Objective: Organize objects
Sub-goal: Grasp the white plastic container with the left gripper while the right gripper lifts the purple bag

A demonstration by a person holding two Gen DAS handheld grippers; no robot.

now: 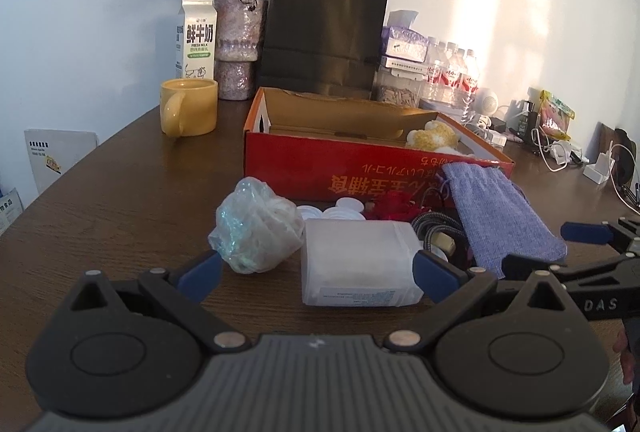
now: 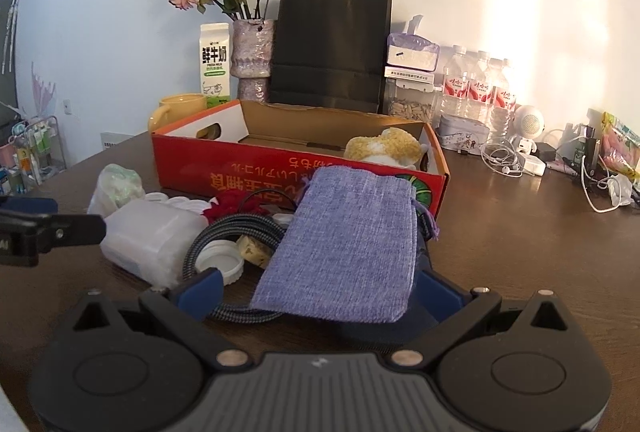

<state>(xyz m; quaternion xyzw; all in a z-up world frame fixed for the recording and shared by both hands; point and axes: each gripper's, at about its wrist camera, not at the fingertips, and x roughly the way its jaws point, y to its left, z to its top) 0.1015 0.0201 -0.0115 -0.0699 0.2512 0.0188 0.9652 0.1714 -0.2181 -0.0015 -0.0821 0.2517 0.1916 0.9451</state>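
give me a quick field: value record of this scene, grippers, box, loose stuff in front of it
left gripper: open, fingers either side of the translucent white container
right gripper: open, blue cloth pouch between its fingers, not clamped
red cardboard box: open, a yellow plush toy inside at its right end
loose items before the box: crumpled plastic bag, white lids, braided cable
behind the box: black paper bag, yellow mug, milk carton
surface: dark wooden table

red box (image 2: 280, 176), lavender woven pouch (image 2: 344, 252)
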